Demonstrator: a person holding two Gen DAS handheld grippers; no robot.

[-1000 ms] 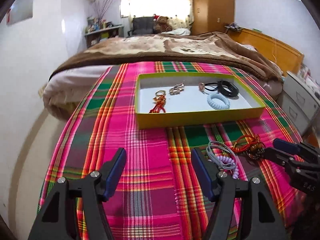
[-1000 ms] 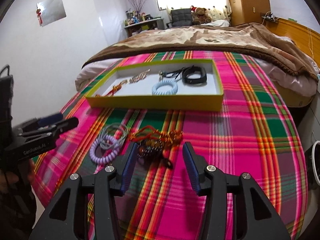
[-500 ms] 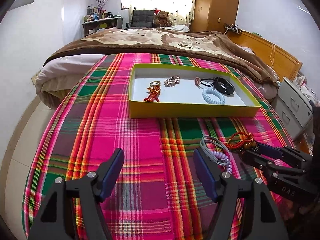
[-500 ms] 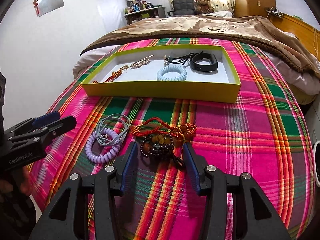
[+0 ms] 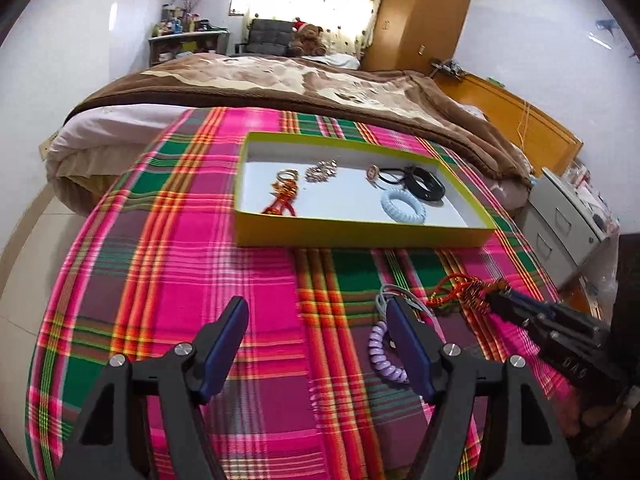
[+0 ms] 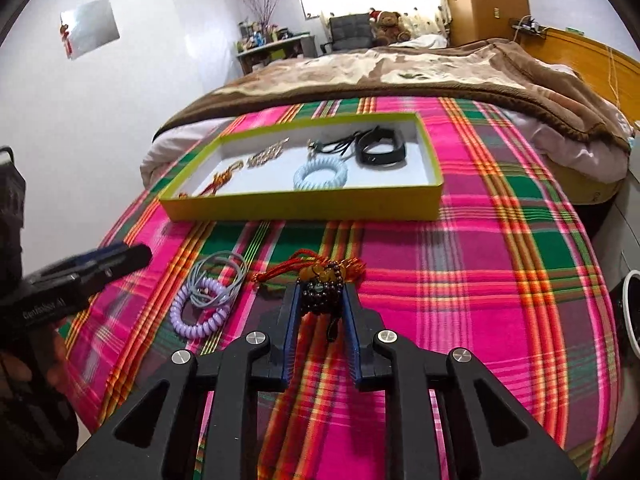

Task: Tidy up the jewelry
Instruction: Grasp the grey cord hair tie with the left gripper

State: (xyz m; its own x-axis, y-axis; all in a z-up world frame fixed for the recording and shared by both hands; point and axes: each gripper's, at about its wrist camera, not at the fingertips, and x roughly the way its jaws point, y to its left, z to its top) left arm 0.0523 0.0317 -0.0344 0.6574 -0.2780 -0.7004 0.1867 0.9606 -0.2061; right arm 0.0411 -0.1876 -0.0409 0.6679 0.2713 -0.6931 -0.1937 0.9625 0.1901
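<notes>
The right tongs [image 6: 320, 300] are closing on the dark beaded bracelet [image 6: 322, 290], which sits between the 2 blue pads with its black tassel trailing back toward the camera; the pads look pressed against the beads on both sides, so this reads as the pick-up grip for the next piece to be sorted. Tangled with the beads, just ahead of these tongs, is a red knotted cord charm [image 6: 304, 266], which will likely drag along if the bracelet is lifted.

To the left of the right tongs, on the plaid blanket [image 6: 460, 280], lie a lilac spiral hair tie [image 6: 196, 312] and, overlapping it, a bundle of thin grey hair bands [image 6: 220, 276], not yet collected. The left tongs [image 5: 316, 344] stand released and empty, hovering beside that pair, probably waiting their turn.

Farther ahead of both tongs sits the yellow-green tray [image 6: 304, 206], the apparent destination. It already holds 5 pieces spread apart: a red-and-gold tassel charm [image 6: 224, 178], a rhinestone clip [image 6: 266, 154], a pale blue spiral hair tie [image 6: 320, 174], black cords with a small pendant [image 6: 340, 144] and a black wristband [image 6: 380, 148].
</notes>
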